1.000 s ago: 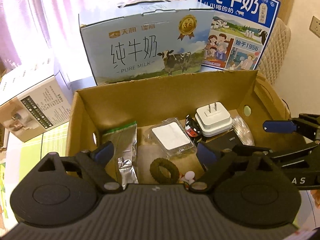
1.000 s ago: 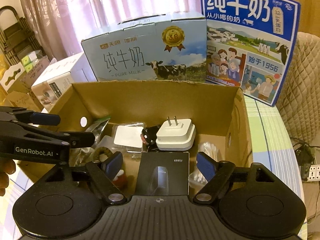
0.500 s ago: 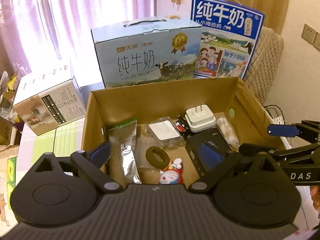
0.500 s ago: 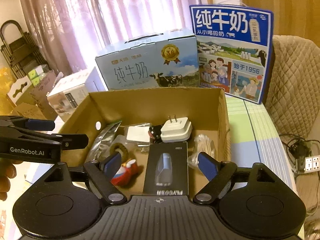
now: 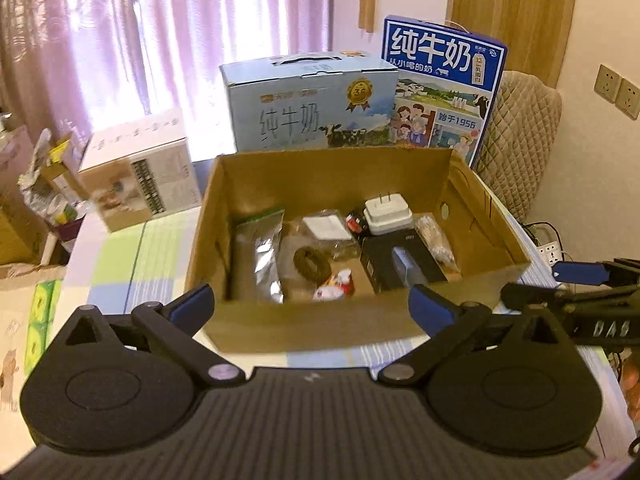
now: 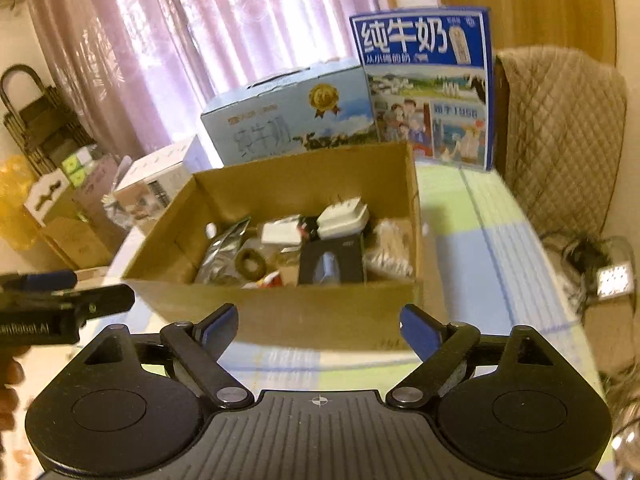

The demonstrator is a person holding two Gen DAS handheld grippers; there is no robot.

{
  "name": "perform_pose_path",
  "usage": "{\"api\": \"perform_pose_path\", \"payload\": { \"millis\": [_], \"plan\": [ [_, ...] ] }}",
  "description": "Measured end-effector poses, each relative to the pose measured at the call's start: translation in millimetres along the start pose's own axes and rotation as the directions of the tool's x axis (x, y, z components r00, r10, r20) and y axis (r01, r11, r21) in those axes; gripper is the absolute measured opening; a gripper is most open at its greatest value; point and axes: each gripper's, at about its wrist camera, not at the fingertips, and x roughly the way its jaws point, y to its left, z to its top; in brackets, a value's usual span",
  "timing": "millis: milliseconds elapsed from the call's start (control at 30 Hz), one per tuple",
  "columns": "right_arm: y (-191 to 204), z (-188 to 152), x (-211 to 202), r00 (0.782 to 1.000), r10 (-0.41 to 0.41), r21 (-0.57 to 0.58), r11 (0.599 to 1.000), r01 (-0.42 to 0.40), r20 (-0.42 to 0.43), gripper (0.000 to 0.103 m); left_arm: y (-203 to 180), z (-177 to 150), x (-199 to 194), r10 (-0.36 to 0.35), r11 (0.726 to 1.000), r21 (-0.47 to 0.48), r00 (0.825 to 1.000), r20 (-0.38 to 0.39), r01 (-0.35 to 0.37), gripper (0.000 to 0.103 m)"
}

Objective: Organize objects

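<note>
Both grippers stand empty in front of the cardboard box (image 5: 304, 332): the left gripper (image 5: 311, 305) has its jaws wide and opening further, and the right gripper (image 6: 318, 326) is also opening, with only the box's front wall seen past the blue fingertips (image 6: 420, 330). From the left wrist view the right gripper is cut off at the picture's edge, and the person's hand behind it shows only as a blurred sliver. Much of the right wrist view is smeared, so print on the milk cartons behind the box cannot be read there. Inside the box, which sits on a checked tablecloth (image 6: 500, 264), the near wall hides the lower part of a small red-and-white toy (image 5: 336, 286). A foil pouch (image 5: 262, 256) lies at the left, a brown ring (image 5: 310, 262) beside it, a clear packet with a white card (image 5: 326, 228) behind, a white plug adapter (image 5: 388, 214) at the back, a black box (image 5: 400, 264) in front of it, and a bag of cotton swabs (image 5: 434, 238) along the right wall.
</note>
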Motion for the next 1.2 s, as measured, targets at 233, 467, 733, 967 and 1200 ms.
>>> {"api": "perform_pose_path", "payload": {
  "millis": [233, 467, 733, 967, 1200],
  "plan": [
    [2.3, -20.9, -21.6, 1.0, 0.006, -0.039, 0.999, -0.007, -0.027, 0.085, -2.8, -34.8, -39.0, 0.041, 0.998, -0.047, 0.999, 0.01, -0.041, 0.102],
    [17.3, -48.2, -50.1, 0.999, 0.009, -0.036, 0.999, -0.011, -0.04, 0.085, -1.9, -60.4, -74.1, 0.022, 0.996, -0.083, 1.0, 0.005, -0.021, 0.102],
    [52.7, -87.3, -78.7, 0.997, -0.033, -0.055, 0.998, 0.03, -0.07, 0.085, 7.4, -101.1, -109.4, 0.015, 0.998, -0.064, 0.999, -0.045, -0.018, 0.102],
    [83.4, -128.9, -103.6, 0.995, -0.039, -0.059, 0.998, 0.034, -0.096, 0.085, 19.9, -137.9, -136.6, -0.006, 0.998, -0.063, 0.997, -0.082, 0.001, 0.102],
    [103.5, -160.3, -119.7, 0.993, -0.052, -0.058, 0.997, 0.046, -0.11, 0.085, 26.9, -170.4, -156.6, -0.023, 0.998, -0.057, 0.993, -0.113, 0.017, 0.102]
  ]
}}
